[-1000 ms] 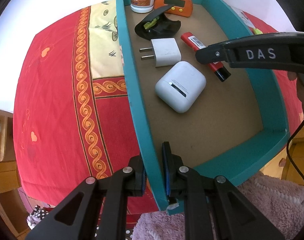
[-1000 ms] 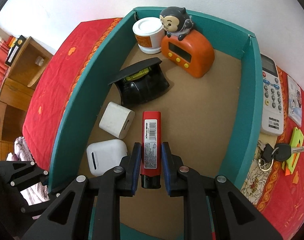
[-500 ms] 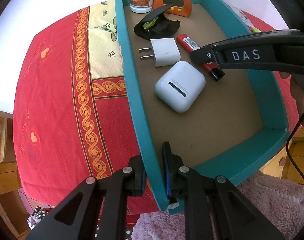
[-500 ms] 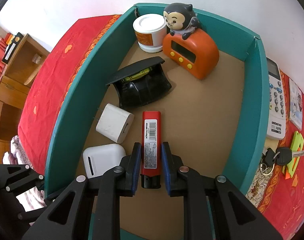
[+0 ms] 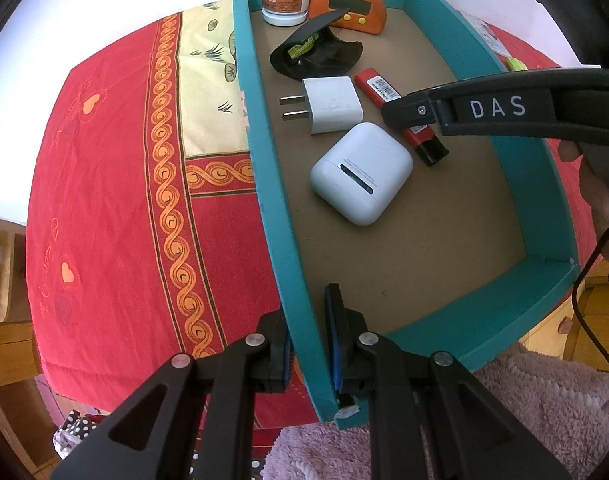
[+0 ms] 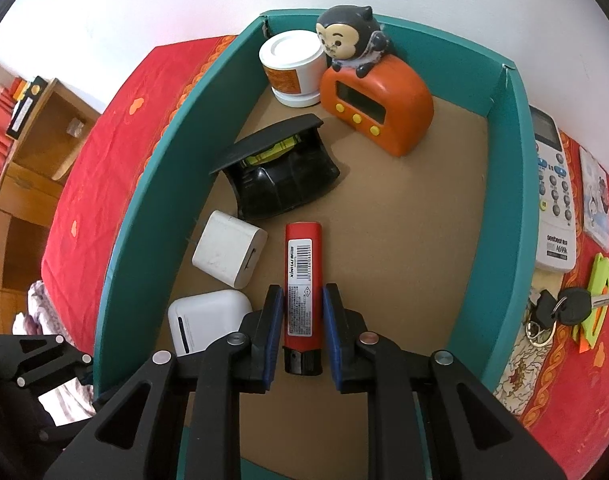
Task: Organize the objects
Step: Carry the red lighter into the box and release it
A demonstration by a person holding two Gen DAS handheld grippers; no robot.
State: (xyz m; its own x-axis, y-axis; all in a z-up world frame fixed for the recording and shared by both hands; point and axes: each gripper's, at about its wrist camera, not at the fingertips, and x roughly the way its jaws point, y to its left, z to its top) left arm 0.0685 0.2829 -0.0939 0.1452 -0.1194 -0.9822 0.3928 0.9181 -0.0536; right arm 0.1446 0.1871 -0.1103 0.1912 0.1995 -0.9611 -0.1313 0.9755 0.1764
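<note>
A teal box [image 5: 272, 200] [image 6: 152, 184] stands on the red cloth. My left gripper [image 5: 308, 344] is shut on its left wall near the front corner. Inside lie a red lighter [image 6: 303, 280] [image 5: 378, 88], a white charger plug [image 5: 331, 104] [image 6: 229, 254], a white earbud case [image 5: 362, 178] [image 6: 202, 324], a black holder [image 6: 282, 178], a white jar [image 6: 292, 68] and an orange monkey clock [image 6: 376, 108]. My right gripper [image 6: 303, 320] straddles the lighter with small gaps on both sides; the lighter rests on the box floor.
To the right of the box lie a white remote [image 6: 554, 196], keys [image 6: 560, 310], a green tag [image 6: 596, 300] and a card [image 6: 596, 200]. A wooden cabinet [image 6: 28, 152] stands to the left. A pink fluffy blanket [image 5: 544, 408] is at the front.
My right gripper's jaws have opened off the red lighter, which now lies on the box floor. The left gripper has kept its hold on the box wall.
</note>
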